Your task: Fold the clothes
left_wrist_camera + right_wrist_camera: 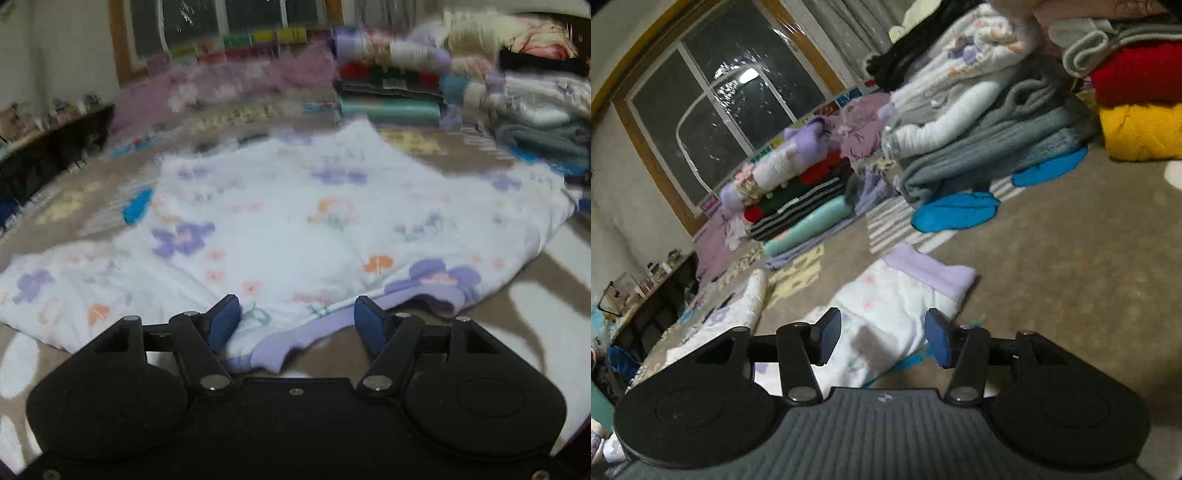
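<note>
A white garment [295,225] printed with purple and orange flowers lies spread flat on the patterned blanket [535,295]. Its lilac trim [295,339] sits at the near edge. My left gripper [295,317] is open, its blue pads straddling that near edge just above the cloth. In the right wrist view a white sleeve [886,314] with a lilac cuff [931,271] stretches away from me. My right gripper [882,338] is open over the sleeve, nothing pinched between its pads.
A stack of folded clothes [388,85] stands at the back, seen in the right view as folded clothes [798,199]. A taller pile of grey and white knits [979,122] and red and yellow fleeces [1137,110] sit to the right. A window [713,107] fills the far wall.
</note>
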Motion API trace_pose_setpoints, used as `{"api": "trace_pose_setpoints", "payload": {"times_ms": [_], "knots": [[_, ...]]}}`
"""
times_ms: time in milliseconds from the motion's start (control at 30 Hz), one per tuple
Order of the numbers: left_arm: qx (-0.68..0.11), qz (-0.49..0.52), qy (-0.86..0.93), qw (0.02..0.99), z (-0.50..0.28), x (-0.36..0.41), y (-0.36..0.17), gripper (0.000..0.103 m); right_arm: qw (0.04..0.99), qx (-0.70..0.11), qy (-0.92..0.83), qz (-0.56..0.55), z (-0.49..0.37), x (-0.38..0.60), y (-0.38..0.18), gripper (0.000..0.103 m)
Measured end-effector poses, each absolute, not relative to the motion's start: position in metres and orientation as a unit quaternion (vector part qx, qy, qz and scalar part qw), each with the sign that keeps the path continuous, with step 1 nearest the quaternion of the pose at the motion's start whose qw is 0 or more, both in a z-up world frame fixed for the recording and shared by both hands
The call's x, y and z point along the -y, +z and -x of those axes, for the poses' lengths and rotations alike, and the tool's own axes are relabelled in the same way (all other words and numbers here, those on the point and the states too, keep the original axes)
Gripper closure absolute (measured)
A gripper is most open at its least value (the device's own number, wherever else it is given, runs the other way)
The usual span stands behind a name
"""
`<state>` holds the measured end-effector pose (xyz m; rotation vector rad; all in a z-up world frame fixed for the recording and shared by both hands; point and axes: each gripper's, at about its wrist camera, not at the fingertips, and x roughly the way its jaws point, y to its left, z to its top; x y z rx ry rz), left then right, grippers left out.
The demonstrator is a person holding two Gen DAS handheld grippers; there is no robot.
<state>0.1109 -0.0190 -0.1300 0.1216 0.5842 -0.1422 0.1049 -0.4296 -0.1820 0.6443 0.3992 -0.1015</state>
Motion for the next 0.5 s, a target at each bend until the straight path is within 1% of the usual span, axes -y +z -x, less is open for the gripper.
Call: {"api": "trace_pose_setpoints", "payload": {"times_ms": [100,167,200,300,367,400,433,500], "knots": [[-0.269,0.014,-0.055,0.961,-0.117,-0.015,-0.114,0.034,0.923,-0.196,-0.05,-0.327,-0.101,0.435,-0.184,0.052],[-0.256,0.063,-0.045,0.964,-0.121,-0.038,-0.103,0.035,0.93,-0.189,-0.052,-0.311,-0.1,0.431,-0.18,0.052],[-0.25,0.092,-0.04,0.963,-0.124,-0.051,-0.098,0.035,0.934,-0.179,-0.047,-0.304,-0.099,0.428,-0.178,0.05],[-0.244,0.336,-0.062,0.907,-0.152,-0.138,-0.111,0.035,0.941,-0.163,-0.01,-0.297,-0.101,0.419,-0.172,0.049],[-0.247,0.437,-0.093,0.86,-0.175,-0.174,-0.132,0.032,0.942,-0.151,0.035,-0.297,-0.104,0.409,-0.169,0.049],[-0.253,0.464,-0.086,0.845,-0.185,-0.186,-0.142,0.032,0.943,-0.149,0.061,-0.292,-0.106,0.401,-0.167,0.049],[-0.251,0.475,-0.071,0.84,-0.19,-0.195,-0.146,0.035,0.943,-0.15,0.088,-0.284,-0.11,0.391,-0.166,0.049],[-0.228,0.486,-0.05,0.842,-0.195,-0.211,-0.143,0.035,0.942,-0.163,0.145,-0.254,-0.115,0.364,-0.164,0.049]]}}
